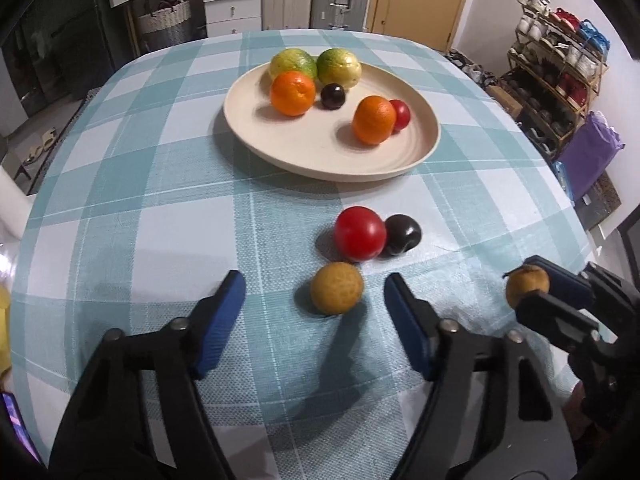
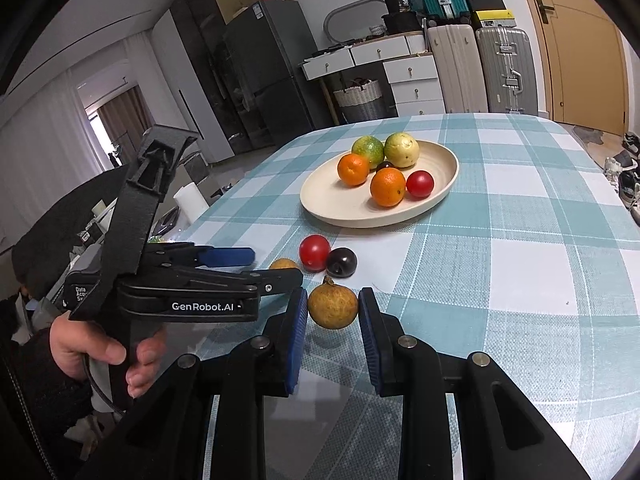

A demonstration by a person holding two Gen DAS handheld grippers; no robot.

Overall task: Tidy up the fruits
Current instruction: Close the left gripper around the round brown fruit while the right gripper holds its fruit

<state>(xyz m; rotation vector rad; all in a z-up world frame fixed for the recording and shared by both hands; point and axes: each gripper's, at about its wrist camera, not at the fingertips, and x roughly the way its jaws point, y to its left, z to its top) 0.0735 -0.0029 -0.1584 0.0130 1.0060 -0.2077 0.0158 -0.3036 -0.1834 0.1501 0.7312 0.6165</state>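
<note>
A cream plate (image 1: 420, 148) (image 2: 320, 200) at the table's middle holds two green fruits, two oranges, a dark plum and a small red fruit. On the cloth lie a red tomato (image 1: 360, 233) (image 2: 315, 252), a dark plum (image 1: 403, 234) (image 2: 341, 262) and a brown round fruit (image 1: 337, 288) (image 2: 283, 264). My left gripper (image 1: 315, 306) (image 2: 276, 266) is open, its jaws either side of that brown fruit and just short of it. My right gripper (image 2: 333, 308) (image 1: 532, 290) is shut on a second brown fruit (image 2: 333, 307) (image 1: 527, 286), held at the cloth.
The table has a teal and white checked cloth (image 1: 160, 200). A shoe rack (image 1: 560, 80) stands to the right. Drawers and suitcases (image 2: 480, 68) stand behind the table. A paper roll (image 2: 191, 200) stands off the table's left side.
</note>
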